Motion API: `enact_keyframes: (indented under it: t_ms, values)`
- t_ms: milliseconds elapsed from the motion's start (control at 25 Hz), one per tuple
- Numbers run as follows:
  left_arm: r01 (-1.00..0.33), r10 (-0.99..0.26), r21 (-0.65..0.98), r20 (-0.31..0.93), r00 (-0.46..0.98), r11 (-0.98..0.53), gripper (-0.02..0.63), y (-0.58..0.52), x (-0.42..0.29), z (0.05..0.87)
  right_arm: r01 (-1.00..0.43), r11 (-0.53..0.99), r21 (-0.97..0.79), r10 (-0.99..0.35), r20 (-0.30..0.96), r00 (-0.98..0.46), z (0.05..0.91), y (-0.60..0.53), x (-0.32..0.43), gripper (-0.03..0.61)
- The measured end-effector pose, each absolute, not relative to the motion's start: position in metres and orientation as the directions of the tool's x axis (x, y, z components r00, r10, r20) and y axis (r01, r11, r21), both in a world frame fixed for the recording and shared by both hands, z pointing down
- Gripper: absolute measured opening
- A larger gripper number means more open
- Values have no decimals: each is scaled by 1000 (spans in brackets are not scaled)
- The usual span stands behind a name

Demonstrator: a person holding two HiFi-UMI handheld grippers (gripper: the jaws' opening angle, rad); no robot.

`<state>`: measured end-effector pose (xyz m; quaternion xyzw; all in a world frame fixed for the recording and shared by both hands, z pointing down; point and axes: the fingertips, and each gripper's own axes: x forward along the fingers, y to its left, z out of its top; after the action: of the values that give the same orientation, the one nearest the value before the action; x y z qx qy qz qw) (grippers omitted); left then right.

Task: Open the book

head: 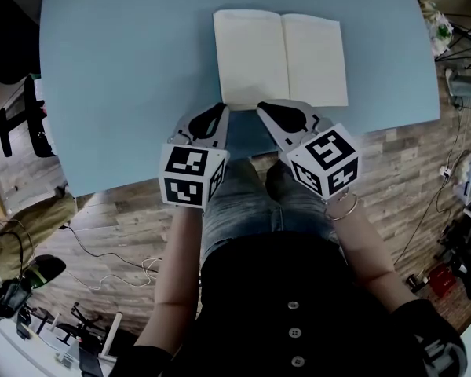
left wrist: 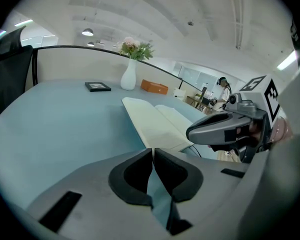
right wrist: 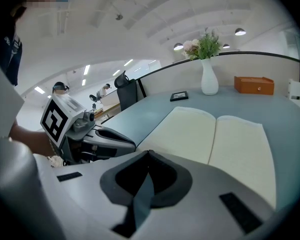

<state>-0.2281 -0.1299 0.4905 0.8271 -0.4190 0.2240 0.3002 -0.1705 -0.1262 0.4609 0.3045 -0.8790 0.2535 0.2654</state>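
The book (head: 281,57) lies open and flat on the light blue desk (head: 125,69). Its 2 pages are plain and cream, with nothing on them that can be made out. The book sits near the front edge of the desk, a bit to the right of the middle.

The left gripper (head: 222,107) is just in front of the book's left page, by its near edge. Its 2 jaws are pressed together at the tips and there is nothing in them. Whether the tips touch the book or the desk cannot be told.

The right gripper (head: 261,107) is beside it, just in front of the book's near edge. Its jaws are also closed tight and hold nothing. The 2 grippers are near each other but do not touch, and both point down at a slant toward the book.

At the far side of the desk stand a white vase (right wrist: 209,79) with flowers, an orange box (right wrist: 254,85) and a small flat black thing (right wrist: 179,96). They are well apart from the book. A black chair (left wrist: 10,74) stands by the desk.

The person wears jeans and a black top, with a thin bracelet (head: 341,206) on the right wrist.
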Motion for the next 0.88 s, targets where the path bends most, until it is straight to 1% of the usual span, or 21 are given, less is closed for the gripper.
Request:
enact_keyframes:
  t_ms: [560,880]
  values:
    - [-802,-493,277,669,557,-530,14,-129,-229,508,-673,686,-276,-409,618,-671,454,-120,-178,2]
    - [-817,-480,219,717,506,-534,14,-128,-234,516,-679,683,-269,-414,624,-663,454,-120,-176,2]
